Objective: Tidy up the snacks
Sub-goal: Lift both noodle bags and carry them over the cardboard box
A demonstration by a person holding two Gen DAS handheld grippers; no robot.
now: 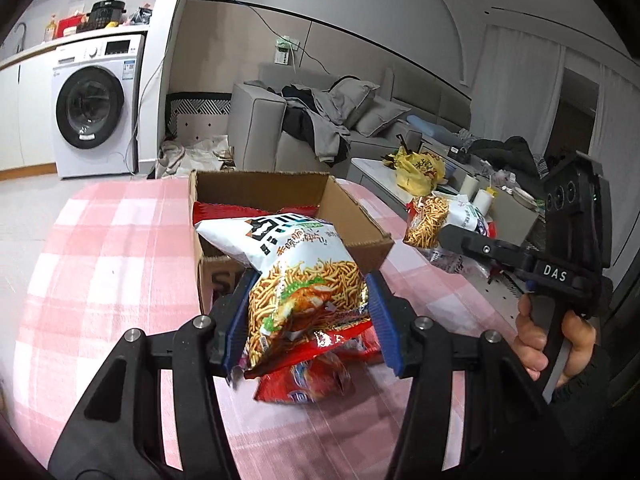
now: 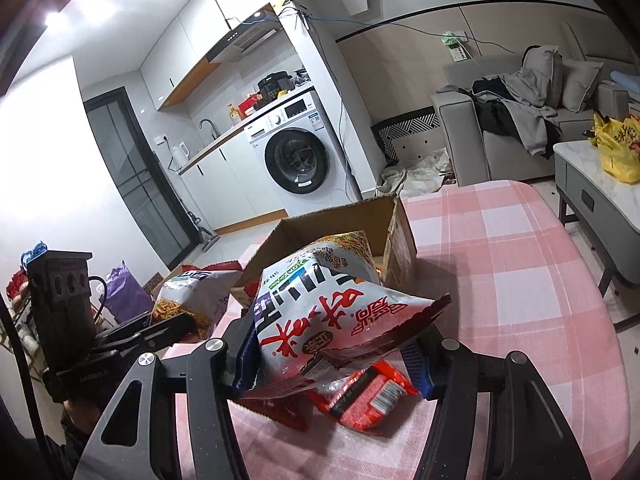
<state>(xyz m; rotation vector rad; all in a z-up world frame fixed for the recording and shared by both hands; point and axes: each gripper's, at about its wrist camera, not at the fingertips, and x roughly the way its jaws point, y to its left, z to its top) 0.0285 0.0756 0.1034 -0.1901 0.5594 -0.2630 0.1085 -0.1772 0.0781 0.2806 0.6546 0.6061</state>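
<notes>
The left gripper (image 1: pixel 308 320) pinches a white noodle-snack bag (image 1: pixel 296 268) over the near edge of the cardboard box (image 1: pixel 360 216). Farther right, the right gripper (image 2: pixel 332 356) clamps another white snack bag (image 2: pixel 332 320) above the pink checked tablecloth (image 2: pixel 500 280).

Glossy crinkled plastic-film snack bags (image 1: pixel 304 280), matt brown corrugated cardboard box (image 1: pixel 356 216), soft pink checked cloth on tabletop (image 1: pixel 112 264), matt black plastic left claw (image 1: pixel 308 328) with ribbed blue pads (image 1: pixel 384 320), shiny metal bolts (image 1: pixel 423 323)

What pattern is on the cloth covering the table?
Pink and white checks on the checked fabric tablecloth, clearest in the right wrist view.
</notes>
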